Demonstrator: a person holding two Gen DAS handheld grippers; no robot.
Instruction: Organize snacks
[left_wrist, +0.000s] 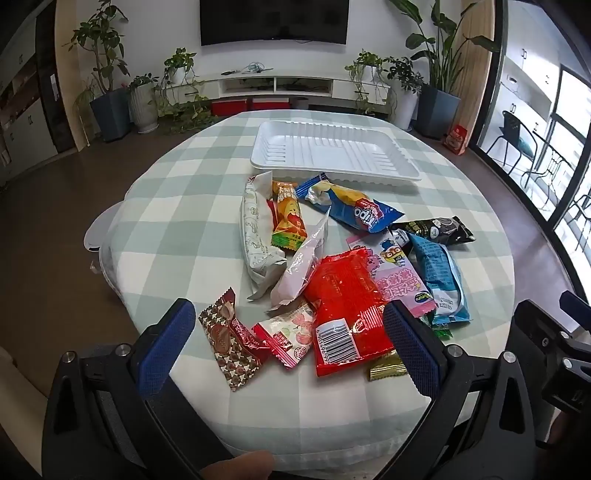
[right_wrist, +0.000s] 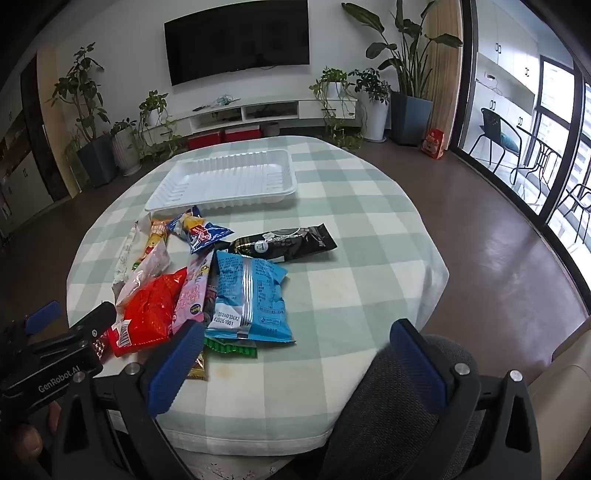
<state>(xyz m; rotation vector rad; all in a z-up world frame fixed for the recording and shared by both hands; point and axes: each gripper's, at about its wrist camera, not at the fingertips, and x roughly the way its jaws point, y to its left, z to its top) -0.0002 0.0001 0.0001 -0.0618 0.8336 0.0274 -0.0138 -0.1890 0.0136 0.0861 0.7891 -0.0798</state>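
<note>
Both grippers (left_wrist: 288, 343) (right_wrist: 295, 363) hovered, fingers wide and empty; overlapping snacks (left_wrist: 347, 295) risked double grabs, missing the far tray (left_wrist: 332, 147).

Black claw (left_wrist: 288, 343), blue textured pads (left_wrist: 166, 350)

Checked-cloth table (left_wrist: 177, 206): white tray (left_wrist: 334, 153) at far side, snack packets (left_wrist: 343, 291) heaped nearer.

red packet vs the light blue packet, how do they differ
The red packet is glossy red with a barcode label near its close end; the light blue packet is matte blue with a silver seam down its middle. The red packet lies toward the left of the pile, overlapping the pink packet; the light blue packet lies on the right edge. Both lie flat on the checked tablecloth, outside the white tray.
</note>
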